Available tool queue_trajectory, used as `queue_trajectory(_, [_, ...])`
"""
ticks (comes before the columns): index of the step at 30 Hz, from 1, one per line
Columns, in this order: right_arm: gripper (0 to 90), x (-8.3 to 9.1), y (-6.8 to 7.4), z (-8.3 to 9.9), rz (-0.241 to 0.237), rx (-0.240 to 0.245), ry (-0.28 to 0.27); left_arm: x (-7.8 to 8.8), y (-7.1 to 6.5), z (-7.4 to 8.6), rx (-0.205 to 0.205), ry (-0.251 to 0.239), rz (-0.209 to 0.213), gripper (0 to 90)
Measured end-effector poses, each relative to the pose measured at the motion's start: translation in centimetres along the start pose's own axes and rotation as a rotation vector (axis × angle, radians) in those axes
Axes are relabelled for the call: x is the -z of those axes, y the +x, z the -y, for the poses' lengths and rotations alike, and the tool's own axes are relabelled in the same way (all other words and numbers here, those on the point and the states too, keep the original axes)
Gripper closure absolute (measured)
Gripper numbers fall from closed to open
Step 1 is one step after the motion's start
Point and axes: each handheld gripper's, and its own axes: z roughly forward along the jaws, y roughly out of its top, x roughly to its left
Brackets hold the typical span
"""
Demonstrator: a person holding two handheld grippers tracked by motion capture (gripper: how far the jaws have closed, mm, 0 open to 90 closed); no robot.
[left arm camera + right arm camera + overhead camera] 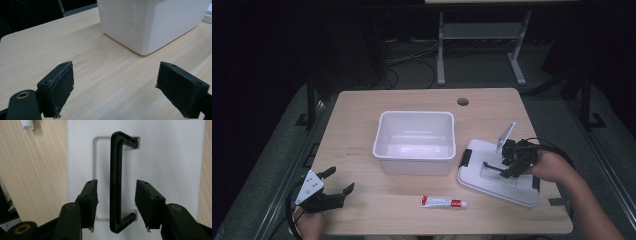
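A light wooden table (362, 150) with rounded corners is shown, a cable hole (463, 102) being cut near its far edge at twelve o'clock. A white open bin (415, 142) is set at the centre. A white lid (497, 172) with a black handle (116, 182) is laid flat at about four o'clock of the bin. A toothpaste tube (443, 202) is laid at six o'clock, near the front edge.
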Motion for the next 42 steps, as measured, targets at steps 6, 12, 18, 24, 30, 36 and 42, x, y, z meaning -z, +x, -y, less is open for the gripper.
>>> queue_trajectory(6, [48.1, 0.3, 0.6, 0.2, 0.016, -0.001, -0.01, 0.0, 0.0, 0.0, 0.0, 0.001, -0.001, 13.5])
queue_trajectory(12, [46.4, 0.7, 1.1, 0.5, 0.026, -0.002, -0.024, 0.0, -0.1, 0.0, -0.001, 0.001, -0.001, 13.6])
queue_trajectory(18, [45.8, 1.1, 1.8, 0.4, 0.032, 0.019, -0.024, 0.1, 0.0, 0.0, 0.002, -0.002, -0.001, 13.6])
queue_trajectory(24, [45.8, 1.7, 2.8, 0.2, 0.036, 0.04, -0.024, 0.1, 0.0, 0.0, 0.004, -0.009, -0.003, 13.5])
queue_trajectory(30, [45.3, 1.7, 3.7, -0.2, 0.035, 0.066, -0.02, 0.2, 0.0, -0.1, -0.001, -0.006, -0.004, 13.6])
queue_trajectory(36, [44.5, 1.3, 4.6, -0.8, 0.028, 0.084, -0.02, 0.1, 0.0, 0.0, 0.002, -0.009, -0.004, 13.5])
queue_trajectory(42, [44.2, 0.9, 5.6, -1.4, 0.028, 0.112, -0.017, 0.2, 0.0, -0.1, 0.001, -0.01, -0.004, 13.5])
